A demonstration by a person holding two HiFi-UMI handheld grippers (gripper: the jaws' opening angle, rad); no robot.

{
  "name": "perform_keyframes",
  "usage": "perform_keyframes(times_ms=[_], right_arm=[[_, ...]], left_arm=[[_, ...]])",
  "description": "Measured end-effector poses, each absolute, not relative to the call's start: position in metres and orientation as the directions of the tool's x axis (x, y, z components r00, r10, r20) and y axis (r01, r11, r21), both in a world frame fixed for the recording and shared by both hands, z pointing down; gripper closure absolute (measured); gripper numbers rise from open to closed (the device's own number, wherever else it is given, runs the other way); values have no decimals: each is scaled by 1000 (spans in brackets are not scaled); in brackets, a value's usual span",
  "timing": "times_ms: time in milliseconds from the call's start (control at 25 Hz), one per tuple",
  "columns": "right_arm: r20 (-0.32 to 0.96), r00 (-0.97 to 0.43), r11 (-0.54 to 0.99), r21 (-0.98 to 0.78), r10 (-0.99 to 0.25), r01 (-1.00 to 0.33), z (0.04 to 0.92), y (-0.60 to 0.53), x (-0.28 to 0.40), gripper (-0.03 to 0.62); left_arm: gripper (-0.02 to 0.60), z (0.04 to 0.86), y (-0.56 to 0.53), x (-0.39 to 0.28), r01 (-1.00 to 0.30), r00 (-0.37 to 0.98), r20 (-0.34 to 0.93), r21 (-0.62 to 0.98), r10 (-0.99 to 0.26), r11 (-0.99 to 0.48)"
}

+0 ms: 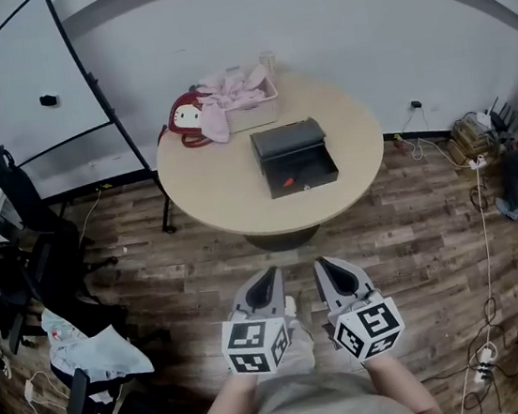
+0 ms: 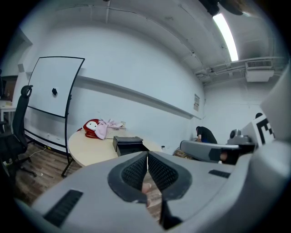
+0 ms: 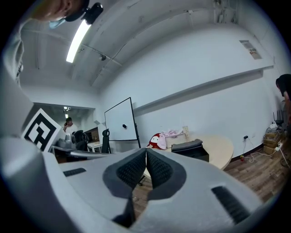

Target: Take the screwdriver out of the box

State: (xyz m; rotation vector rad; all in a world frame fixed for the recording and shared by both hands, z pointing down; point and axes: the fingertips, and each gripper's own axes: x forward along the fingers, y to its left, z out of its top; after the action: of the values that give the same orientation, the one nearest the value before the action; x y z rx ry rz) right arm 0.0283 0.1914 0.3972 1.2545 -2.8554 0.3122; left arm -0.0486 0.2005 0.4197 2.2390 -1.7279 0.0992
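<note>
Round table [image 1: 210, 193], well ahead of my shut, empty left gripper [image 1: 270, 279] and right gripper [image 1: 328, 272], bears the open box [image 1: 288, 139], whose screwdriver [image 1: 288, 182] I judge light and stiff, best pinched at its reddish handle.

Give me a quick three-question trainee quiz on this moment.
1. True or false: the black box on the round table has its lid open.
2. Multiple choice: the left tongs and right tongs are A) both shut and empty, short of the table; B) both open over the box; C) gripping the box.
3. Fill in: the screwdriver lies ____ the box.
Key: 1 true; 2 A; 3 inside.
</note>
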Motion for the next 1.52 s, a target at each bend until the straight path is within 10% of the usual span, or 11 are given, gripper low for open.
perform_keyframes(times_ms=[1520], right_arm=[[143, -533, 520, -121, -834, -846, 408, -149, 8, 592]], left_arm=[[575, 510, -144, -64, -862, 506, 473, 248, -721, -443]])
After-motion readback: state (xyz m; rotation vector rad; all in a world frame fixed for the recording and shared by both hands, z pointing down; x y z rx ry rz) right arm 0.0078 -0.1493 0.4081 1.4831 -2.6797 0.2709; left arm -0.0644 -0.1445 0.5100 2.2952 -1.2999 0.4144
